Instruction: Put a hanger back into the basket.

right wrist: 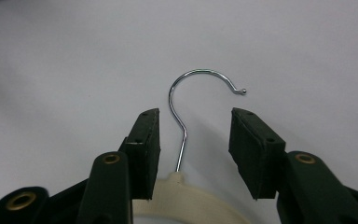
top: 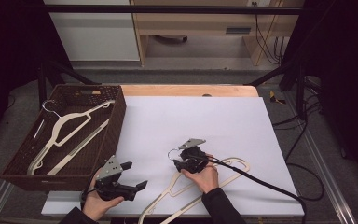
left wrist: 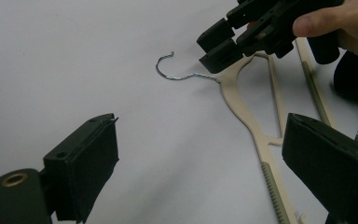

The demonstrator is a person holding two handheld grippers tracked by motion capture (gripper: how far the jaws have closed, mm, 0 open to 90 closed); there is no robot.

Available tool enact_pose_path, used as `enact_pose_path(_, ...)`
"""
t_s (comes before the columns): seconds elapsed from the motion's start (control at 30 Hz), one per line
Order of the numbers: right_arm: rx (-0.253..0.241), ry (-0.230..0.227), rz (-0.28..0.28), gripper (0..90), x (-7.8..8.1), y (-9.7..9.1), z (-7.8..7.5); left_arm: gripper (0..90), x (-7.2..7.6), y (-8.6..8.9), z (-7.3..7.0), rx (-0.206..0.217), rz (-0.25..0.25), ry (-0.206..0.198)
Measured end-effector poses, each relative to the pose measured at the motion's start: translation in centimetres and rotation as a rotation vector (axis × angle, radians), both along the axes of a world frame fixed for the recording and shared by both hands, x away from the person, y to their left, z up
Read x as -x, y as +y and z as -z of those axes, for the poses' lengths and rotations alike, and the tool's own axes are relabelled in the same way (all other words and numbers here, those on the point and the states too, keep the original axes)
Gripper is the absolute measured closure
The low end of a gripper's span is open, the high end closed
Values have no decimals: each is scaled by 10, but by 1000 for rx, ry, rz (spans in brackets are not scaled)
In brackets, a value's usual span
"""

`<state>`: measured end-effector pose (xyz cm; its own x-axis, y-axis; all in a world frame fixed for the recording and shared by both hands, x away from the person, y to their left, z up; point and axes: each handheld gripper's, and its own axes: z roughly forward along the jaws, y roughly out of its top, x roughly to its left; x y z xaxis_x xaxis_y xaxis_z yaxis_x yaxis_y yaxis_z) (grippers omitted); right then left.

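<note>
A beige plastic hanger with a metal hook lies flat on the white sheet near the front edge. My right gripper is down at its neck. In the right gripper view the two jaws stand on either side of the hook's wire stem, with a gap on each side and neither pad touching it. My left gripper hovers to the left of the hanger, jaws wide apart with nothing between them. From there I see the hanger and the right gripper at its neck.
A dark woven basket stands at the left of the table, with another beige hanger lying in it. A black cable trails from the right gripper across the sheet to the right. The wooden table edge runs behind the sheet.
</note>
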<state>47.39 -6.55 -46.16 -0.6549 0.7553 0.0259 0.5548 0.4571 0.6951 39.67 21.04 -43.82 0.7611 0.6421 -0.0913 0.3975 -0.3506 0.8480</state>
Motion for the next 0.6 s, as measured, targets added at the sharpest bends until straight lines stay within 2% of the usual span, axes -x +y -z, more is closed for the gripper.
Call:
enact_pose_path(0.23, 22, 49, 21, 656, -1, 8, 9, 96, 0, -2, 2, -8, 8, 6)
enact_pose_path(0.37, 33, 57, 43, 746, 0, 9, 10, 96, 0, -2, 2, -14, 11, 6)
enact_pose_path(0.53, 41, 74, 62, 811, 2, 10, 9, 97, -1, -3, 3, -18, 11, 11)
enact_pose_path(0.6, 59, 57, 43, 830, 2, 11, 9, 98, -1, -4, 3, -20, 10, 13)
